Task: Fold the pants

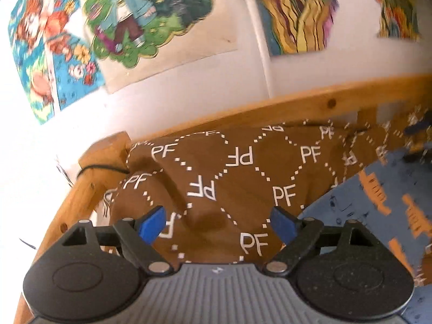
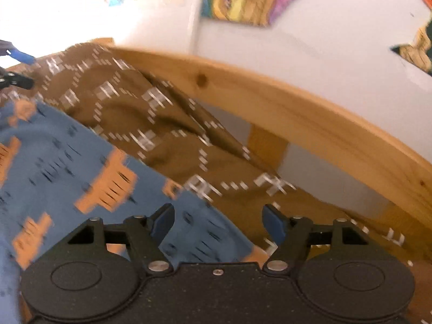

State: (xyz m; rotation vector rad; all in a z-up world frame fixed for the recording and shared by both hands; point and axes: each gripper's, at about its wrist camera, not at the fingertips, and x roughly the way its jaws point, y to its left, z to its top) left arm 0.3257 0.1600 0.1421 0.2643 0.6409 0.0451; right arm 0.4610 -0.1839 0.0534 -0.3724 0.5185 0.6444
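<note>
Brown pants printed with white "PF" letters and dotted diamonds lie rumpled on a bed, pushed up against its wooden rail. My left gripper hovers just above them, open, its blue pads wide apart with nothing between them. In the right wrist view the same pants run from the upper left down to the right. My right gripper is open over the line where the pants meet the bed cover, empty. A blue pad of the left gripper shows at the far left edge.
A blue bed cover with orange patches lies under the pants. A pine bed rail borders the far side, with a corner post and a black cable. Colourful posters hang on the white wall behind.
</note>
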